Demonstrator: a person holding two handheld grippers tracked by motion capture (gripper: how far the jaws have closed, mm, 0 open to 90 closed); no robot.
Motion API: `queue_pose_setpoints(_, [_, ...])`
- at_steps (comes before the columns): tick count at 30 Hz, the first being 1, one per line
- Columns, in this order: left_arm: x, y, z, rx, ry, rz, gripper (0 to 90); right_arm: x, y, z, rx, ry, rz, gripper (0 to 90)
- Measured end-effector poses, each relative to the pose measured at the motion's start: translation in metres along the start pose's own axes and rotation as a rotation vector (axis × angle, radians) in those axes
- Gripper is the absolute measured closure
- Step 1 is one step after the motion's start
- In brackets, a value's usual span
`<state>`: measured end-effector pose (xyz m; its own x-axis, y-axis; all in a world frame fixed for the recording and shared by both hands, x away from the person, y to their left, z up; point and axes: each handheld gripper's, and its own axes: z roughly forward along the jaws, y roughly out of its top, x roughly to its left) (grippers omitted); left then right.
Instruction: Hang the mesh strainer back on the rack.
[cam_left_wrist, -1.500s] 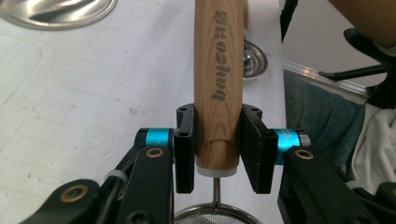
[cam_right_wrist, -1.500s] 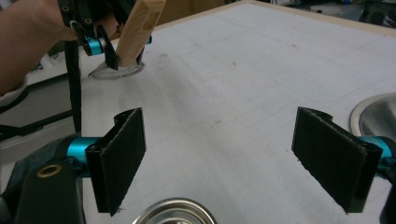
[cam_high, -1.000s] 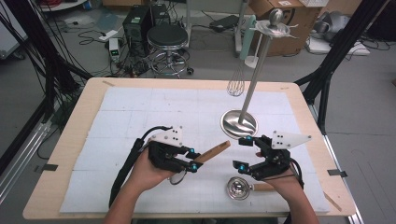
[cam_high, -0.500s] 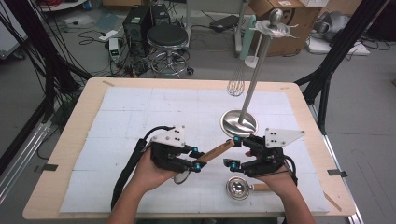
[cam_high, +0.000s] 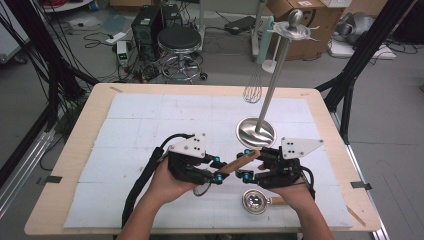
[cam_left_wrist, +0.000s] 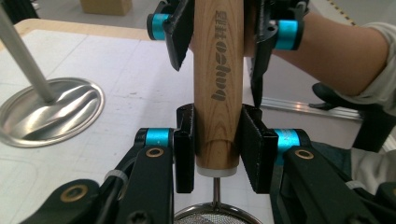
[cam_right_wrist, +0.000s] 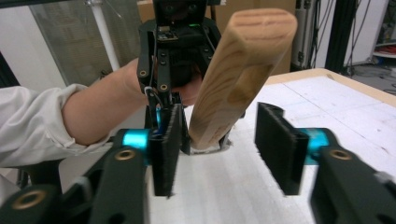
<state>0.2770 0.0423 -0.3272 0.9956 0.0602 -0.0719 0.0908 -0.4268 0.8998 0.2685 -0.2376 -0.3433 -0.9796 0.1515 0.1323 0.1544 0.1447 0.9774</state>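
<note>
My left gripper (cam_high: 216, 170) (cam_left_wrist: 217, 144) is shut on the light wooden handle (cam_high: 240, 161) (cam_left_wrist: 218, 79) of a small wire strainer. Its mesh bowl (cam_high: 201, 189) (cam_left_wrist: 215, 217) hangs just behind the jaws. The handle slants up and to the right. My right gripper (cam_high: 246, 162) (cam_right_wrist: 224, 144) has its jaws on either side of the handle's free end (cam_right_wrist: 238, 79) and has just been closing. One pad is against the wood, and a gap still shows at the other pad. The two grippers face each other near the table's front.
A steel utensil stand (cam_high: 255, 131) with a tall pole (cam_high: 275, 75) rises just behind the right gripper, and a whisk (cam_high: 253, 92) hangs from it. A second small steel strainer (cam_high: 254, 201) lies near the front edge under the right hand. White padding (cam_high: 135, 135) covers the table.
My right gripper has moved left and a little up to the handle's free end, and its jaws have narrowed around it. The left gripper has kept still with the strainer.
</note>
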Motion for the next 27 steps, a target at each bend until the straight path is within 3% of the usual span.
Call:
queue_pose_setpoints(7, [-0.0008,0.0009,0.0008,-0.017,-0.006,0.007,68.7,0.0008,0.0012,0.0026,-0.03,0.032,-0.001,64.4])
queue_pose_setpoints(17, [-0.0014,0.0007,0.0027,-0.019,-0.01,0.005,68.7,-0.0001,0.002,0.0047,-0.052,0.057,0.034,66.9])
queue_pose_setpoints(27, [0.0004,-0.0001,0.0044,-0.009,-0.005,0.001,68.6,0.0005,0.0047,0.0085,-0.034,0.037,0.029,67.3])
